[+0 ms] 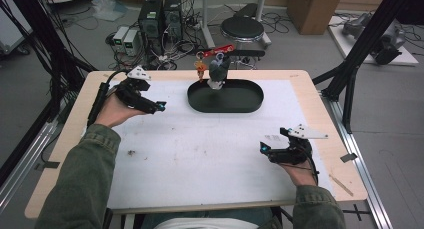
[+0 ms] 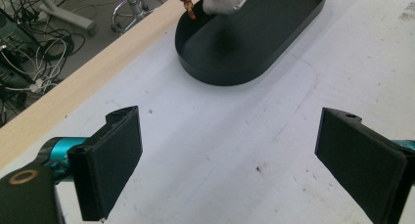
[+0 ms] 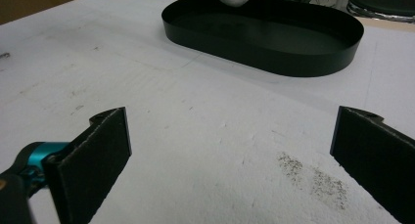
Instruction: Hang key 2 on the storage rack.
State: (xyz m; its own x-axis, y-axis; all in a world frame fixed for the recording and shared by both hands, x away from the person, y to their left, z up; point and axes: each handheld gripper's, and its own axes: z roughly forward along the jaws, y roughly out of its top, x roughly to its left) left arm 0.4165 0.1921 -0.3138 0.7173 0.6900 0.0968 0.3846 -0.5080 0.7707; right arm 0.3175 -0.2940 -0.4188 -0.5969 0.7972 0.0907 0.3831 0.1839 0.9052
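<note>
Matt black tray [image 3: 274, 57], probably plastic; rough, speckled white sheet [image 3: 205, 136] over a pale wood table [image 1: 305, 84].

Lab – PC towers [image 1: 159, 16], cable tangle [image 1: 175, 49], stool [image 1: 242, 28].

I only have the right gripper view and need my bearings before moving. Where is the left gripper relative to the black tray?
Observer: In the high view the left gripper hovers over the white mat left of the black tray, pointing toward it, apart from it.
Operator: Are its jaws holding anything?
Observer: No. The left gripper view shows them wide open with only bare mat between them.
Operator: I see something white at the tray's far rim. What is it?
Observer: A small grey and white plush toy at the tray's far edge, with a small orange figure just left of it.
Operator: And my right gripper?
Observer: The right gripper sits open near the table's right front, far from the tray.
</note>
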